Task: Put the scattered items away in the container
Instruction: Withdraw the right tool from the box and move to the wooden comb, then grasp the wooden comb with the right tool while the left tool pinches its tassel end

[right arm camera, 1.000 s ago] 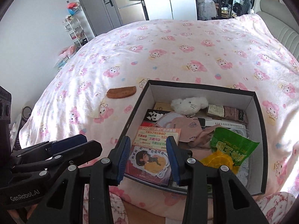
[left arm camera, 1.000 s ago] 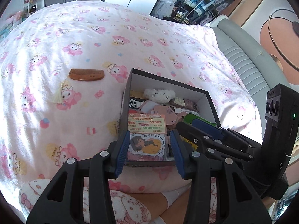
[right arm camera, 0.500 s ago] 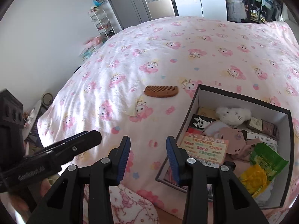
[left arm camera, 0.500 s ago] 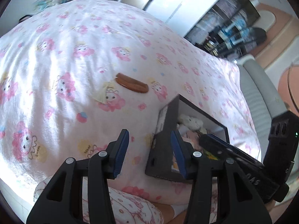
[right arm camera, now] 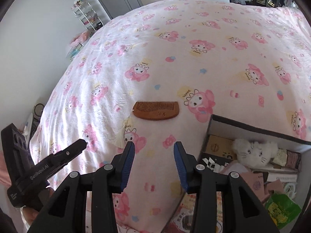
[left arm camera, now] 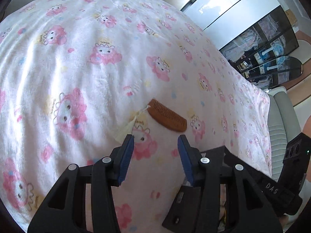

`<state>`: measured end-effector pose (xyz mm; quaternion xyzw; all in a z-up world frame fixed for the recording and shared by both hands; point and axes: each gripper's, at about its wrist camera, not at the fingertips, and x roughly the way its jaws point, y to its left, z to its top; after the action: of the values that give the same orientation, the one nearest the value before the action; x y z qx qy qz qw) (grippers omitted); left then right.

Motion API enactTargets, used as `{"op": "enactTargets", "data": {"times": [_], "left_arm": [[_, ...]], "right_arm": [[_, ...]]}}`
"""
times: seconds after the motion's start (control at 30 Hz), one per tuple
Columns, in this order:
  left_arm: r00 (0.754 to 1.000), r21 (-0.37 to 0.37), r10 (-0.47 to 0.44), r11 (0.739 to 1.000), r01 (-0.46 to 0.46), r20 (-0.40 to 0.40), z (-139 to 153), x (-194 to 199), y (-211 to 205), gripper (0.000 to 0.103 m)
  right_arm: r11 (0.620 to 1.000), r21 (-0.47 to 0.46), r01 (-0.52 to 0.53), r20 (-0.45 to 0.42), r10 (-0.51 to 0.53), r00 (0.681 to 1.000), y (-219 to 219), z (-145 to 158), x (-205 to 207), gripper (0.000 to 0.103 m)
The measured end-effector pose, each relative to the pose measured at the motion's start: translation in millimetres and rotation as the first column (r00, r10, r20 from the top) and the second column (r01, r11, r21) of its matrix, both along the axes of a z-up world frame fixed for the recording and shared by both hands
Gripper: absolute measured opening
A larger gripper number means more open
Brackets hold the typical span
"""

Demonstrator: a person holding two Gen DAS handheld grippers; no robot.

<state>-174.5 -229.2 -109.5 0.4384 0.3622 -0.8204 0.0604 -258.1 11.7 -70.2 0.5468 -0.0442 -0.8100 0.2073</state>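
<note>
A brown wooden comb lies flat on the pink cartoon-print blanket, well to the left of the dark cardboard box. In the right wrist view its long axis runs straight across the frame, its curved spine toward the camera and its teeth pointing away. A cream tassel hangs from a cord at its left end and trails toward the near edge of the bed. In the left wrist view the same comb sits on a diagonal, from upper left down to lower right.

Both grippers tilt down at the blanket, short of the comb. The right gripper has its blue-padded jaws spread with only blanket between them; the tassel's tip is just beside its left finger. The left gripper is likewise spread and holds nothing. The box is open at the top and holds a white plush cat, a green packet and cards.
</note>
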Motion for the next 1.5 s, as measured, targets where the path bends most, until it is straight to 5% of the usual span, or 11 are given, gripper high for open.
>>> {"op": "enactTargets", "data": {"times": [0.13,0.3,0.53,0.73,0.93,1.17,1.33,1.5], "left_arm": [[0.998,0.026,0.048,0.998,-0.049,0.048,-36,-50,-26,0.046],[0.993,0.143,0.023,0.989,-0.039,0.112,-83,-72,-34,0.046],[0.991,0.097,0.031,0.994,-0.044,0.128,-92,-75,-36,0.046],[0.987,0.111,0.066,0.99,-0.083,0.145,-99,-74,-42,0.045],[0.986,0.169,0.053,0.982,-0.08,0.157,-109,-76,-42,0.045],[0.987,0.206,0.072,0.973,-0.101,0.142,-108,-72,-44,0.045],[0.985,0.233,0.104,0.963,-0.135,0.14,-113,-73,-48,0.044],[0.987,0.208,0.092,0.971,-0.118,0.132,-110,-93,-55,0.041]], "right_arm": [[1.0,-0.013,0.024,0.099,-0.022,0.995,-18,-31,-48,0.038],[0.991,0.027,0.134,0.198,-0.137,0.971,-30,-76,-97,0.038],[0.977,0.114,0.178,0.254,-0.202,0.946,-38,-124,-126,0.039],[0.98,0.101,0.172,0.259,-0.192,0.946,-46,-139,-134,0.054],[0.991,0.104,0.085,0.225,-0.107,0.968,-57,-132,-124,0.054],[1.0,0.005,-0.002,0.249,0.0,0.968,-70,-124,-99,0.052],[0.999,0.014,0.038,0.182,-0.04,0.983,-61,-110,-94,0.033],[0.991,0.015,0.131,0.163,-0.131,0.978,-46,-105,-106,0.033]]}}
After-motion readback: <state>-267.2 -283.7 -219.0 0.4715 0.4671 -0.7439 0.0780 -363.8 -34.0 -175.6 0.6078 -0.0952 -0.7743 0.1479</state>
